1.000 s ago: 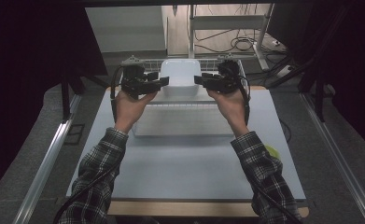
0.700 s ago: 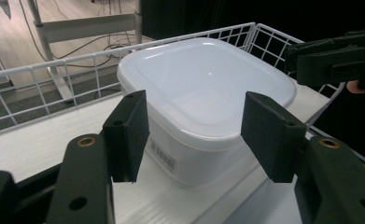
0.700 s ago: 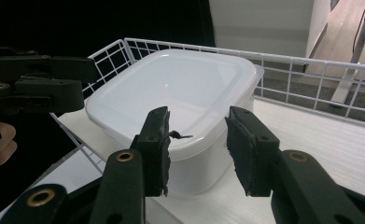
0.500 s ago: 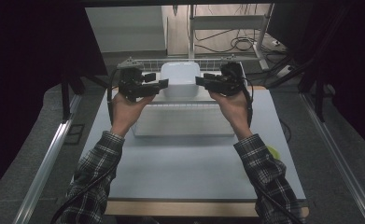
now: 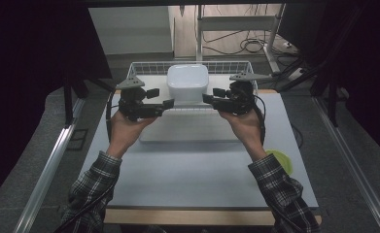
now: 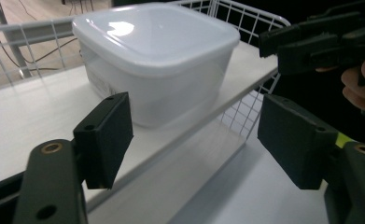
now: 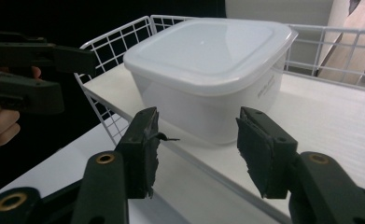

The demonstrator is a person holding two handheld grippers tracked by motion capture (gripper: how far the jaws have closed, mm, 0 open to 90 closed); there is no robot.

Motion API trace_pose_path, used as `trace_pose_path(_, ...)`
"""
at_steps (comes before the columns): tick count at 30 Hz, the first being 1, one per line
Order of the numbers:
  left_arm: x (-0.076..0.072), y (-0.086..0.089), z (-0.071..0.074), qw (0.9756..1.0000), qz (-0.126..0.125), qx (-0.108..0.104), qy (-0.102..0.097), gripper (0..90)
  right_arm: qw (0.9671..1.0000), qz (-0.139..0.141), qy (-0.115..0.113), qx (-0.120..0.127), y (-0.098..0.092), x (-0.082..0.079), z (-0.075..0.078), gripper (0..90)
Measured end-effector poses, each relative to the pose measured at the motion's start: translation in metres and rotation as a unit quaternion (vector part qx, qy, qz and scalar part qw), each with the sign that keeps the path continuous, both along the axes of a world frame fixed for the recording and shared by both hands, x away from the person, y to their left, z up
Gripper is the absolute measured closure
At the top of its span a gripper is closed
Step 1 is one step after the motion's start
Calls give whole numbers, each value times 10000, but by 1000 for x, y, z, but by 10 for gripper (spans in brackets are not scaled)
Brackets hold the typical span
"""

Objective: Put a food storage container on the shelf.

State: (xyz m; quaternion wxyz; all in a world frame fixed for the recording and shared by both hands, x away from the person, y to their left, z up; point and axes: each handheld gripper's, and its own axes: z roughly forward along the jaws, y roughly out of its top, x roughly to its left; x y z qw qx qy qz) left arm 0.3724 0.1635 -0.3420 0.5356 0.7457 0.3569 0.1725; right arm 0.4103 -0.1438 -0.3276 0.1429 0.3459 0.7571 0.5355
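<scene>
A white lidded plastic container (image 5: 187, 81) stands on the white floor of a wire basket (image 5: 144, 66) at the table's far side. My left gripper (image 5: 161, 98) hovers off its left front corner and my right gripper (image 5: 212, 95) off its right front corner, tips pointing inward at each other. In the left gripper view the container (image 6: 157, 60) lies beyond my open jaws (image 6: 196, 140). In the right gripper view it (image 7: 208, 60) also sits past my open jaws (image 7: 196, 144). Both pairs of jaws have just been opening, with nothing pressed between them.
A flat white tray (image 5: 187, 130) lies on the grey table mat just in front of the basket. A yellow-green round thing (image 5: 281, 160) rests near the right edge, partly behind the right sleeve. Cables and a rack leg lie on the floor beyond the basket.
Both grippers have come back toward the person and sunk a little, away from the container's sides. Their jaws stand wider. The container has stayed put in the basket.
</scene>
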Motion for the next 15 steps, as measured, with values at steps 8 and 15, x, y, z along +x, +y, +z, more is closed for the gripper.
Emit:
trace_pose_path(8, -21, 1, -19, 9998, -62, 145, 74, 169, 10000, 45, -44, -53, -2, -12, -12, 356)
trace_pose_path(15, -40, 7, -32, 9996, -83, 229, 171, 115, 9998, 177, 48, -94, -3, -24, -23, 266)
